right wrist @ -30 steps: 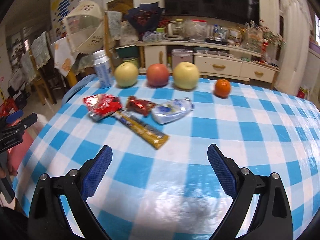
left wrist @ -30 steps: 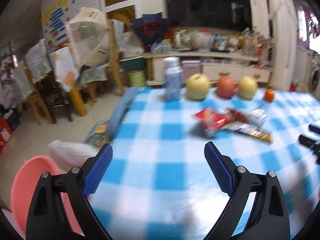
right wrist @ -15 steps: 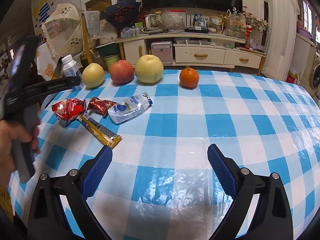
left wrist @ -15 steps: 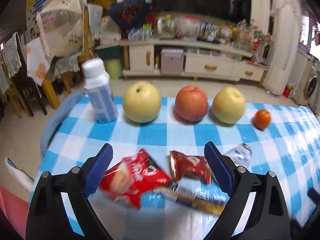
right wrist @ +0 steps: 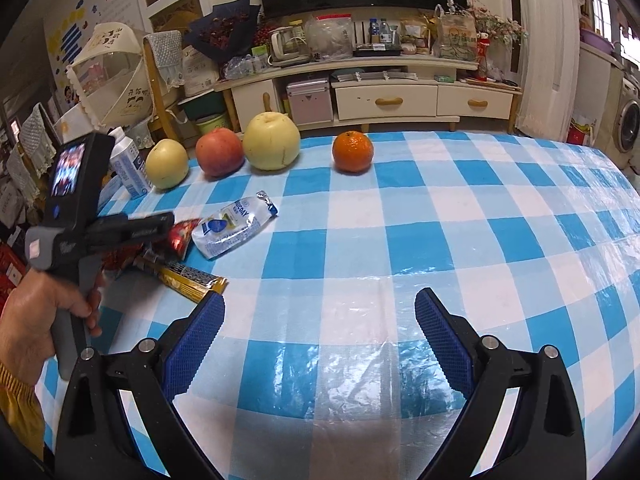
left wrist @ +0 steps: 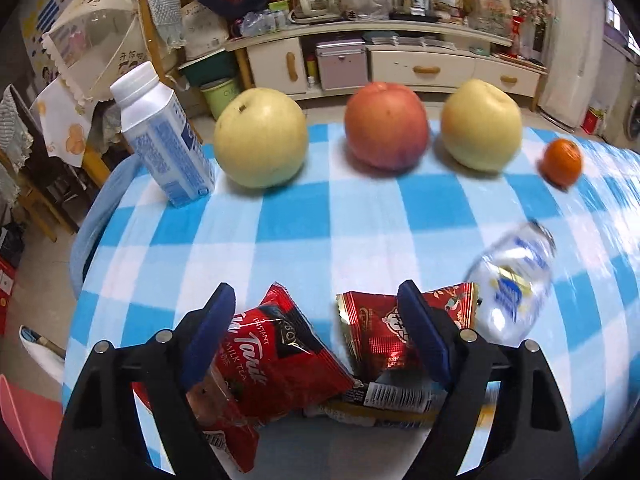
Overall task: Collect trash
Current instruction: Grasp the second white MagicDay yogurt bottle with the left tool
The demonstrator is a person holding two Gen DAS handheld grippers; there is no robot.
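Note:
Two red wrappers lie side by side in the left wrist view: a milk tea packet (left wrist: 276, 364) and a smaller foil wrapper (left wrist: 376, 332). A gold bar wrapper (left wrist: 384, 400) lies partly under them, and a crushed clear pouch (left wrist: 512, 284) lies to their right. My left gripper (left wrist: 316, 320) hovers just over the two red wrappers. Its jaws are closing, with both wrappers between the blue pads and no pad pressing on them. My right gripper (right wrist: 320, 320) stands open over bare tablecloth, right of the pouch (right wrist: 234, 230) and the bar wrapper (right wrist: 192, 278).
Along the far edge of the checked table (left wrist: 360, 220) stand a white milk bottle (left wrist: 160, 136), two yellow pears, a red apple (left wrist: 386, 124) and an orange (right wrist: 353, 151). A person's hand (right wrist: 36, 312) holds the left gripper's handle. A pink bin (left wrist: 24, 420) sits beyond the table's left edge.
The left gripper has swung from the table's left edge to the wrappers and come down close over them; its jaws have narrowed. The right gripper has drifted a little to the right.

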